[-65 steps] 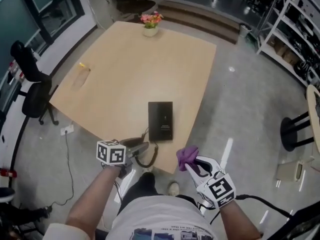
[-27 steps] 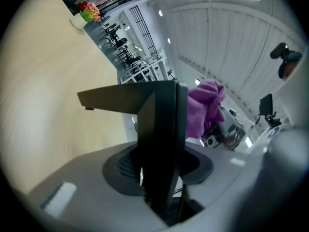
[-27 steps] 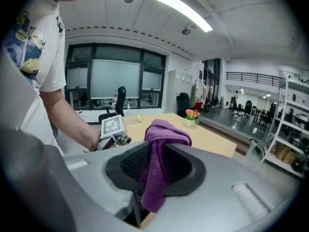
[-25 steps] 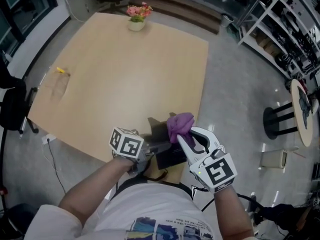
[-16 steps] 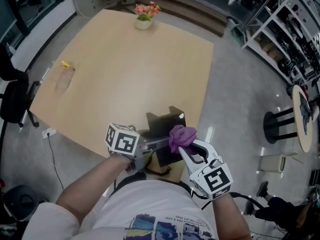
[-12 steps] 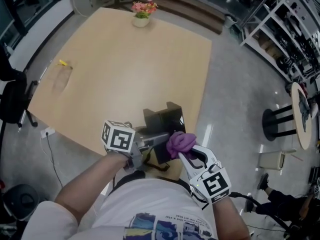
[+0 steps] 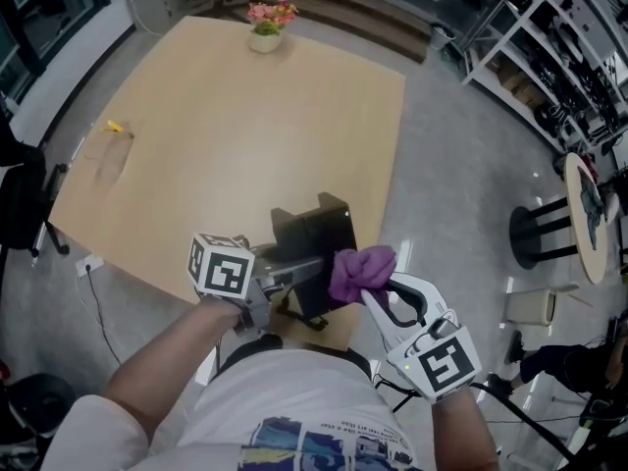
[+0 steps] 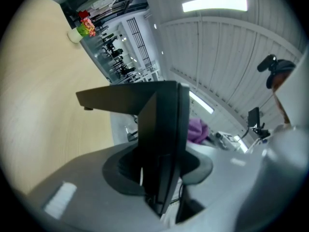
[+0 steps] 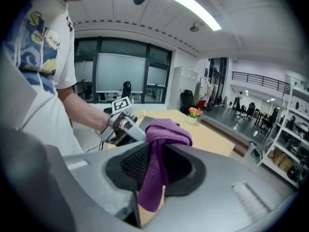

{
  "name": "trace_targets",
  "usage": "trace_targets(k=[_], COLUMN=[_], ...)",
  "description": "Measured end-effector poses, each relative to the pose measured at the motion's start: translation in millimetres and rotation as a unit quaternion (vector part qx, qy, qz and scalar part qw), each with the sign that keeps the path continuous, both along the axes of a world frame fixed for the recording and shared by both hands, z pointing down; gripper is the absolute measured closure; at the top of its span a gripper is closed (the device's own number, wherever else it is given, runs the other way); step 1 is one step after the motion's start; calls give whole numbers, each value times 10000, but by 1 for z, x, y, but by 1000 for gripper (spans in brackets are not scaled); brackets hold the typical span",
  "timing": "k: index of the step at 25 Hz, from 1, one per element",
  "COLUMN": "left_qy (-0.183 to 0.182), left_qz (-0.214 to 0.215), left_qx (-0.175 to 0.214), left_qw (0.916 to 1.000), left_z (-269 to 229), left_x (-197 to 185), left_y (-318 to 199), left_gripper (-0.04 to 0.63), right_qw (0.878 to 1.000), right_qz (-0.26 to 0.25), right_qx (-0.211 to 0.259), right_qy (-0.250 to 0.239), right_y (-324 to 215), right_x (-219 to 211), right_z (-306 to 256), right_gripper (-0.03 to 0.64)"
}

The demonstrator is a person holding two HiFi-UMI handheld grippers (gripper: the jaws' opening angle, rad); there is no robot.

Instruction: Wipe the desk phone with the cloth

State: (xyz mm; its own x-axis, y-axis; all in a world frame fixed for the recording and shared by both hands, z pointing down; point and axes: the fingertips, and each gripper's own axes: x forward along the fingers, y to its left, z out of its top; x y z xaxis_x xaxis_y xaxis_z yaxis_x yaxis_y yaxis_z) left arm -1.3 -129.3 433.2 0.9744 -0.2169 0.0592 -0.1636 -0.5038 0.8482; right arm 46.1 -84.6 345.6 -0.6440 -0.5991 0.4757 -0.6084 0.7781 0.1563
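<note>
The black desk phone (image 7: 312, 232) is held up off the wooden table (image 7: 245, 135), tilted on edge near the table's front edge. My left gripper (image 7: 292, 269) is shut on its lower edge; in the left gripper view the phone (image 8: 161, 139) stands clamped between the jaws. My right gripper (image 7: 368, 285) is shut on a bunched purple cloth (image 7: 361, 267), which sits against the phone's right side. In the right gripper view the cloth (image 9: 161, 144) hangs between the jaws, with the left gripper (image 9: 123, 122) just beyond it.
A pot of flowers (image 7: 265, 23) stands at the table's far edge and a small yellow item (image 7: 116, 126) lies at its left. A black stool (image 7: 545, 232) and metal shelves (image 7: 549, 57) are on the right, over grey floor.
The phone, flat on the table in the oldest frame, is now lifted on edge in my left gripper. The cloth has slid from the phone's top toward its right side.
</note>
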Motion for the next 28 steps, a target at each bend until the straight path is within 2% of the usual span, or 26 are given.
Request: trace_targets(k=[4, 8, 18, 28], left_qy=[-31, 25, 88, 223], left_qz=[145, 219, 122, 96], left_qx=[11, 46, 71, 66], left_qw=[9999, 9997, 9999, 9997], left_z=[2, 0, -2, -15], left_x=[3, 9, -4, -5], left_y=[10, 20, 18, 6], left_gripper=[417, 417, 419, 417], right_qw=[9992, 9990, 9995, 9936], right_qz=[10, 9, 90, 359], right_qx=[389, 439, -293, -1028], right_qy=[-41, -52, 63, 296], right_y=[-34, -50, 0, 47], right_x=[-17, -18, 7, 47], right_z=[-29, -21, 36, 77], right_gripper=[528, 528, 528, 529])
